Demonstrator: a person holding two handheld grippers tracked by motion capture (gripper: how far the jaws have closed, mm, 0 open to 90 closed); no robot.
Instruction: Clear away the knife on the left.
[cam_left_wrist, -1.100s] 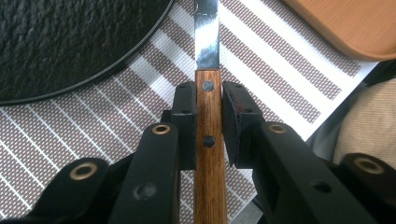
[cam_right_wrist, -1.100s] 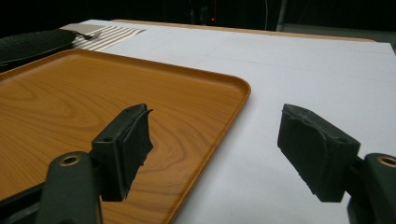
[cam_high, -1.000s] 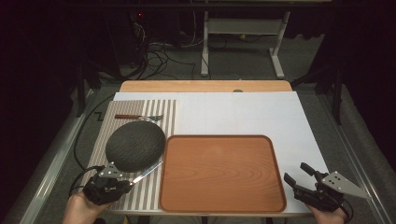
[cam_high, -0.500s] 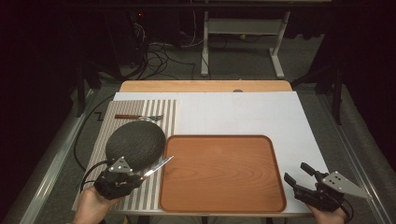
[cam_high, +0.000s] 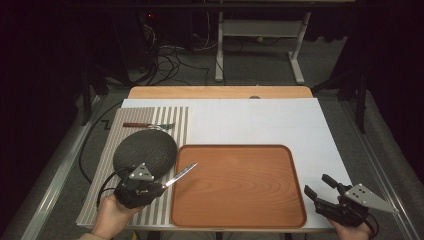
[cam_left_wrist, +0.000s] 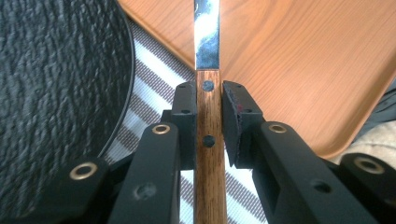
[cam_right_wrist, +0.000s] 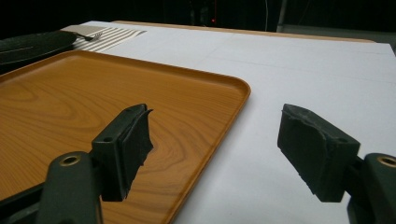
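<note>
My left gripper (cam_high: 152, 188) is shut on the wooden handle of a knife (cam_high: 181, 174), lifted off the striped placemat (cam_high: 150, 117); the shiny blade points toward the wooden tray (cam_high: 240, 185) and reaches its left rim. In the left gripper view the knife handle (cam_left_wrist: 208, 154) sits clamped between the black pads, blade over the tray (cam_left_wrist: 299, 70). A dark round plate (cam_high: 145, 150) lies just beyond the gripper. My right gripper (cam_high: 320, 189) rests at the front right, open and holding nothing, with the tray's corner (cam_right_wrist: 140, 88) ahead of it.
A fork (cam_high: 149, 125) with a wooden handle lies on the placemat behind the plate. A white sheet (cam_high: 260, 120) covers the table to the right and back. A cable (cam_high: 86, 150) trails off the left edge.
The left gripper has lifted the knife and carried it to the right, so the blade now points up and over the tray's left rim. The right gripper has stayed put.
</note>
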